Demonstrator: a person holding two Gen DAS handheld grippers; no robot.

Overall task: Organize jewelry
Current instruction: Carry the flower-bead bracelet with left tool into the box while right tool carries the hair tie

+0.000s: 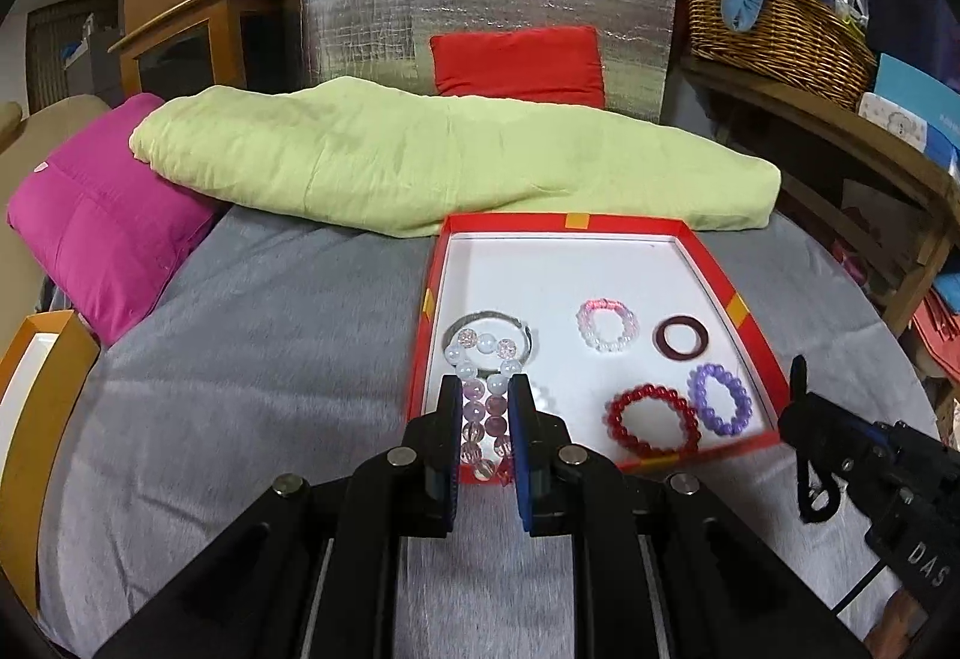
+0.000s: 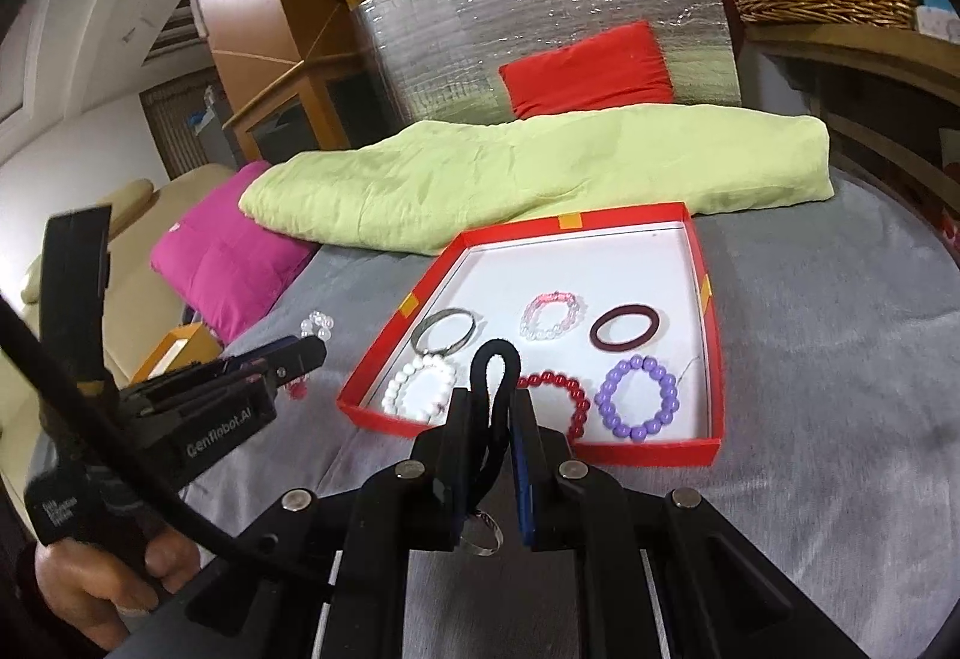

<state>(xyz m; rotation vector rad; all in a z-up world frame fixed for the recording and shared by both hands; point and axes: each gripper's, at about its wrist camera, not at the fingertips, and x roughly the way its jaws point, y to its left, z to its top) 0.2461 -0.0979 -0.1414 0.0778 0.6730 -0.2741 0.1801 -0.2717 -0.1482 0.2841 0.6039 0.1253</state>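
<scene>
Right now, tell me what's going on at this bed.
A person is sorting jewelry into a red tray on the grey bedspread, a gripper in each hand. The left gripper is shut on a pink-and-white bead bracelet at the tray's near-left corner. The right gripper is shut on a black cord near the tray's front edge. Six bracelets and rings lie inside.

White bracelet [image 2: 420,389] partly behind tool

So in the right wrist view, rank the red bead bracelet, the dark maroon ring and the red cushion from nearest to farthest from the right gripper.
1. Red bead bracelet, in the tray, just beyond the right gripper.
2. Dark maroon ring, farther back in the tray, to the right.
3. Red cushion, against the silver panel behind the green quilt.
</scene>
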